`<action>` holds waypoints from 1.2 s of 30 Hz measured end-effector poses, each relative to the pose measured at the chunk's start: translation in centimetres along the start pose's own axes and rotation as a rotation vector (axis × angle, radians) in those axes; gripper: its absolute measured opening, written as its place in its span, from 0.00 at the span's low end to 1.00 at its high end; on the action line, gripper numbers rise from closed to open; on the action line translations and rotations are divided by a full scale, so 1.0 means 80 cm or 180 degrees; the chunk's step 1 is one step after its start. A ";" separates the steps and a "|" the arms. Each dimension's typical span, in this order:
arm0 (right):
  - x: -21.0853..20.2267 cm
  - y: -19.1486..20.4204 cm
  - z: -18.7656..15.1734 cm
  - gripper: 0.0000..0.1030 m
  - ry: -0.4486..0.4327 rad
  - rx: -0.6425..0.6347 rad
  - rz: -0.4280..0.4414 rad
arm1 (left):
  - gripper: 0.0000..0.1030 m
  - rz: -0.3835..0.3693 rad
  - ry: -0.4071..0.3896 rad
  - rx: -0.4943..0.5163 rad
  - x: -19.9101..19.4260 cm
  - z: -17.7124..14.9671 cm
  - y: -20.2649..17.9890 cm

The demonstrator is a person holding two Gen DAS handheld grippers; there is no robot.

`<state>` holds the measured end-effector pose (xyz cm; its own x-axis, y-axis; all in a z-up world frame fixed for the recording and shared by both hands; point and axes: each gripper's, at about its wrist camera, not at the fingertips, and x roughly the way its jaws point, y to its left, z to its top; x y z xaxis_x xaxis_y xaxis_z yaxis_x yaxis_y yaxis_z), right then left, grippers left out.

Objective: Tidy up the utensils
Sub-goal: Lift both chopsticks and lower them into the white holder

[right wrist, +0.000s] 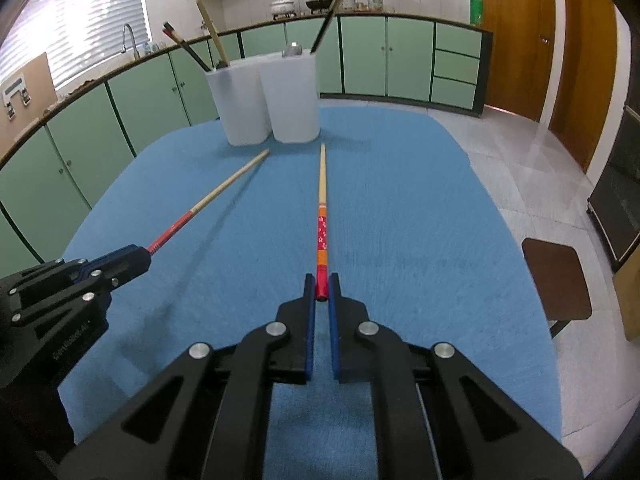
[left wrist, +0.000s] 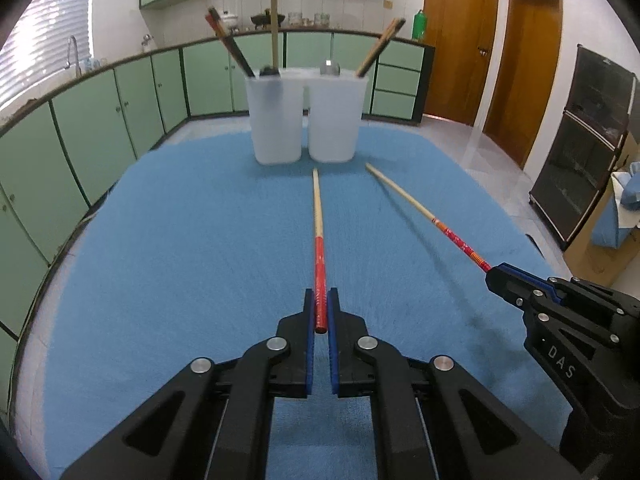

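Several utensils already stand in the two cups [left wrist: 304,116] (contents partly hidden, perhaps spoons too), while left gripper [left wrist: 320,304] and right gripper [right wrist: 321,288] each clamp one chopstick [left wrist: 318,216], not yet stowed.

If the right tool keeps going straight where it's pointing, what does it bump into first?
Probably the right cup. The right tool is shut on a chopstick whose tip points at that cup's base, so the tip would likely meet it first. Depth is hard to judge.
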<state>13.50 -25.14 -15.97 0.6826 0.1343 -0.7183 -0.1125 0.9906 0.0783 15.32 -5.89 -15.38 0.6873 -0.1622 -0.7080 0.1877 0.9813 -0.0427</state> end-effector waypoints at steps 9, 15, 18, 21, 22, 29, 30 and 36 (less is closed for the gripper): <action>-0.037 0.004 0.027 0.05 -0.0264 -0.0033 0.0023 | 0.06 0.0006 -0.0320 -0.0020 -0.044 0.028 0.009; -0.064 0.003 0.055 0.05 -0.0456 -0.0017 0.0075 | 0.06 -0.0006 -0.0577 -0.0034 -0.076 0.053 0.013; -0.077 0.003 0.069 0.05 -0.0538 -0.0013 0.0107 | 0.06 -0.0031 -0.0698 -0.0020 -0.092 0.069 0.014; -0.090 0.004 0.086 0.05 -0.0620 -0.0032 0.0152 | 0.06 -0.0066 -0.0798 -0.0008 -0.105 0.085 0.017; -0.093 0.003 0.091 0.05 -0.0646 -0.0035 0.0165 | 0.06 -0.0081 -0.0819 -0.0004 -0.108 0.088 0.018; -0.116 0.005 0.142 0.05 -0.0772 -0.0110 0.0366 | 0.06 -0.0250 -0.0910 0.0024 -0.122 0.123 0.026; -0.116 0.005 0.149 0.05 -0.0754 -0.0111 0.0406 | 0.06 -0.0276 -0.0920 0.0035 -0.124 0.128 0.027; -0.115 0.007 0.196 0.05 -0.0746 -0.0150 0.0548 | 0.05 -0.0393 -0.0993 0.0051 -0.129 0.155 0.029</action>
<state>18.44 -25.38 1.52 0.7980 0.3084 -0.5177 -0.2707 0.9510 0.1492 17.36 -3.24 0.60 0.8399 -0.3060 -0.4483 0.2921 0.9509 -0.1018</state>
